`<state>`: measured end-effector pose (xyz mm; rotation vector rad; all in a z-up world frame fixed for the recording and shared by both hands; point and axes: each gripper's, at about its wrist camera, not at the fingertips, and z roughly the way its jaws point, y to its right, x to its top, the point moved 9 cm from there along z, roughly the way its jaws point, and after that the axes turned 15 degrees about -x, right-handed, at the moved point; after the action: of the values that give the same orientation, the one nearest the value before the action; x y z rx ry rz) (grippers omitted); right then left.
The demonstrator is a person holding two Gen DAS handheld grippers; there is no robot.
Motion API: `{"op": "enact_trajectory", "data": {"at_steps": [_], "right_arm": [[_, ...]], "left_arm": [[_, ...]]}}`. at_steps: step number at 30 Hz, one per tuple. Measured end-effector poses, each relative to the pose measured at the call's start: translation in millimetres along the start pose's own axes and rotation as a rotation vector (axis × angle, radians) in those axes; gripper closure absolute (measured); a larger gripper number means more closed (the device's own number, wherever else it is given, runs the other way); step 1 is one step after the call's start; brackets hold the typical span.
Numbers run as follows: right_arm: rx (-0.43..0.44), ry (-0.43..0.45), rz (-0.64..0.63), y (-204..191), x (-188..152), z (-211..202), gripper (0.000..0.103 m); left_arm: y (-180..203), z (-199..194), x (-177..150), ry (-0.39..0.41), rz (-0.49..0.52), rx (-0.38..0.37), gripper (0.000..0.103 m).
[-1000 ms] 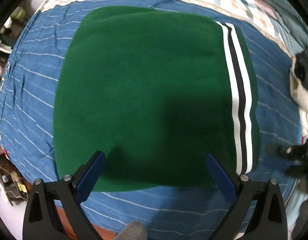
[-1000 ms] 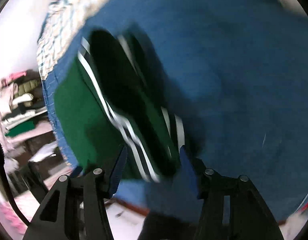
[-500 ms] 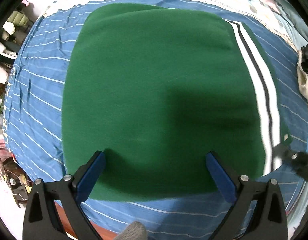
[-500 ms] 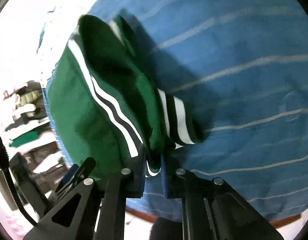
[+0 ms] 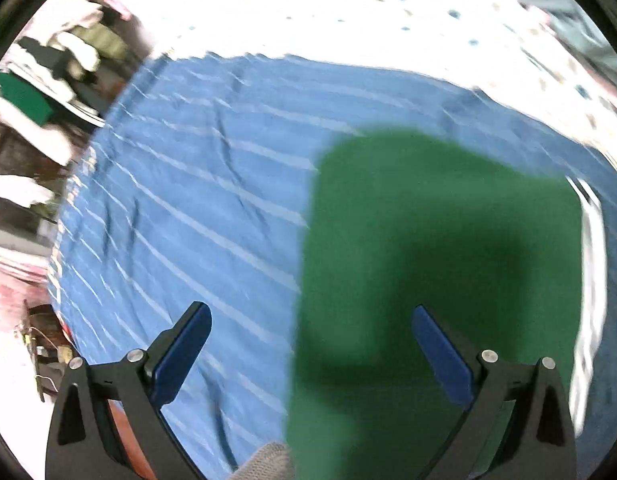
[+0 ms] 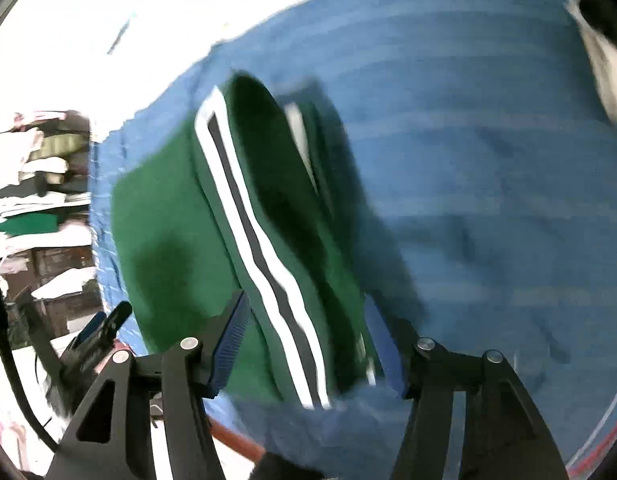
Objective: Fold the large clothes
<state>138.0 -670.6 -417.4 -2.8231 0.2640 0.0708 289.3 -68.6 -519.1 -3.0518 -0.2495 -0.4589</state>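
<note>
Blue striped bedsheet (image 5: 180, 208) underneath; folded green garment (image 5: 436, 248) lies on it, its striped edge (image 6: 264, 248) raised between right gripper (image 6: 304, 344) fingers, jaws apart. Left gripper (image 5: 308, 356) wide apart above garment's left edge.

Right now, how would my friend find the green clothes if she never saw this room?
Look for the big blue striped bedsheet spread over the bed. Lying on it is the folded green garment, the only green thing on the sheet, right by the open right gripper. A white-and-dark stripe band along one edge sets it apart.
</note>
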Motion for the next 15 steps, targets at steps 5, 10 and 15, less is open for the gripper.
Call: {"op": "enact_trajectory", "data": {"at_steps": [5,10,15], "right_arm": [[0.097,0.003,0.018,-36.5,71.4,26.4,0.041],[0.120,-0.047,-0.013,-65.9,98.4,65.2,0.100],[-0.004,-0.051,0.002,-55.9,109.7,83.2,0.100]], "left_arm": [[-11.5,51.3,34.3,-0.041,0.040,0.051,0.000],[-15.2,62.8,34.9,-0.029,0.104,0.049,0.000],[-8.8,40.6,33.5,-0.033,0.087,0.038,0.000]]}}
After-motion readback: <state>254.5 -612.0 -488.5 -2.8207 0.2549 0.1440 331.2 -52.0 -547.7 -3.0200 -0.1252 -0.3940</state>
